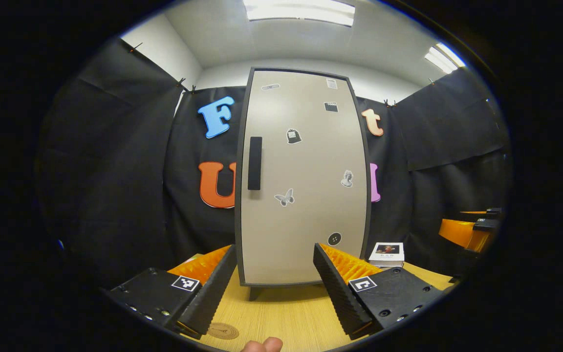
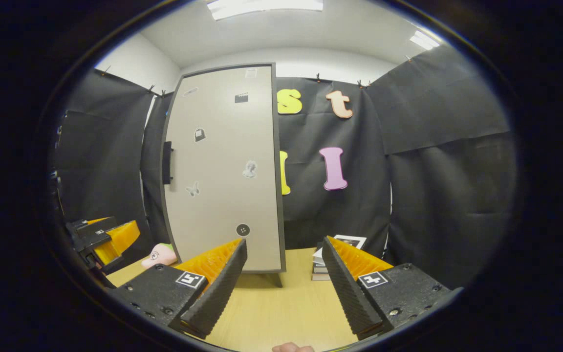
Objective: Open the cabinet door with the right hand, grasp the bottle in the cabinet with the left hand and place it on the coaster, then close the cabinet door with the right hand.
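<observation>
A tall cabinet (image 1: 306, 195) stands on the wooden table with its beige door shut, so its inside is hidden. A dark vertical handle (image 1: 254, 163) sits on the door's left edge. In the left gripper view my left gripper (image 1: 274, 252) is open and empty, a short way in front of the door. A round cork coaster (image 1: 223, 331) lies on the table just below its left finger. In the right gripper view the cabinet (image 2: 223, 166) and its handle (image 2: 167, 162) are to the left. My right gripper (image 2: 285, 244) is open, empty and off the door's right edge.
A small stack of books (image 1: 386, 254) lies right of the cabinet, also visible as the books (image 2: 330, 259). A pink toy (image 2: 160, 255) lies by the cabinet's left foot. The other gripper appears at the side of each view: the right gripper (image 1: 472, 230) and the left gripper (image 2: 103, 239).
</observation>
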